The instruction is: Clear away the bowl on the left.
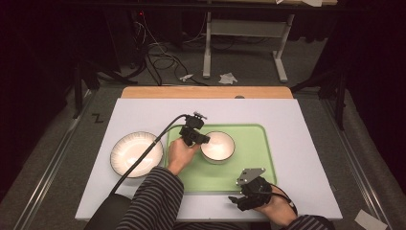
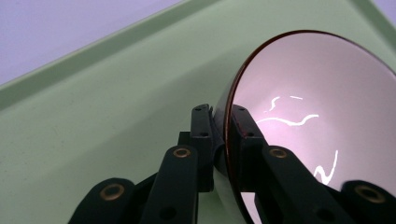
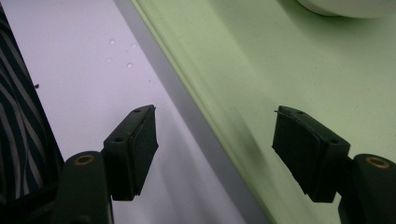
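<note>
Near edge of table, person's side: two forearms in dark striped sleeves entered from the bottom of the high view.

Right gripper: held low at the near edge of the white tabletop, just off the near right corner of the green tray. A grey three-cornered plate sat on top of it. In the right gripper view its jaws stood wide apart with nothing between them, one over the white surface and the other over the tray's green floor, the tray's raised rim running between the two. A striped sleeve showed at the left edge of that view.

Left hand: rested at the tray's left edge, holding the left gripper, its black cable trailing back toward the person.

Bowl: white inside with a dark rim, it stood on the left-centre part of the tray. The left gripper's jaws were pinched on its left rim; in the left gripper view one pad lay against the outer wall and the other inside the bowl, with the rim clamped between them.

Plate: white with a ribbed border and dark edge, it lay on the tabletop to the left of the tray, well apart from the bowl; the cable crossed over it.

Far edge: a wooden strip ran along the table's back.

Beyond the table: grey floor with loose cables, scraps of paper and a white table frame.
</note>
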Motion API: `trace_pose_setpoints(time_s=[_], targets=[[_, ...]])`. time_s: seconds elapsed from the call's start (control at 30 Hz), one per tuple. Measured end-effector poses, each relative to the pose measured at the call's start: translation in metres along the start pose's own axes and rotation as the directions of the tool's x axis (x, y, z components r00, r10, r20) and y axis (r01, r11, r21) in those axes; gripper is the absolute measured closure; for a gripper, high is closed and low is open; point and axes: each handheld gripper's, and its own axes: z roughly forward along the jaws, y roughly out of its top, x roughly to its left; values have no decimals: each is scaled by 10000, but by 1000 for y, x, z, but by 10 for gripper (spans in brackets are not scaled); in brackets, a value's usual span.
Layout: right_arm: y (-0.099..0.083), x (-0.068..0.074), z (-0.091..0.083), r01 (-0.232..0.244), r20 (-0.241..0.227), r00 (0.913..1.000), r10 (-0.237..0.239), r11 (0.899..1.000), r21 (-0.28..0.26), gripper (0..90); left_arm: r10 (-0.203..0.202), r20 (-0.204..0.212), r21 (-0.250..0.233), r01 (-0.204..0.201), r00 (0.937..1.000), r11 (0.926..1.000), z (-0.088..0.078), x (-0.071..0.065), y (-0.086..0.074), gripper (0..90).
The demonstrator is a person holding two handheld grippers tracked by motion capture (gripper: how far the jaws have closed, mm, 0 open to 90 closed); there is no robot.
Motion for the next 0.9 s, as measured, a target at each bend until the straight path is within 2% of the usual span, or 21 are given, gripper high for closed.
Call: trace_pose_setpoints(time_s=[0.1,0.2,0.37,0.57,0.83,0.9], targets=[[0,-1,0,49,6,10000,-49,10000,-3,321,75,-99,-62,-76,9999,10000,1,-1,0,824],[0,0,0,23,20,10000,-23,10000,5,321,-39,-36,-67,39,10000,10000,1,1,0,821],[0,0,-1,18,34,10000,-18,10000,17,321,8,-3,-26,-8,10000,10000,0,1,0,816],[0,0,0,48,20,10000,-48,10000,-1,321,351,64,4,-351,9994,9994,-7,-2,-1,687],[0,0,0,51,-29,10000,-51,10000,63,321,604,1,-68,-604,9982,9981,-19,-4,-1,610],[0,1,0,36,97,9999,-37,9999,106,321,625,17,-93,-625,9980,9980,-22,-4,-1,605]])
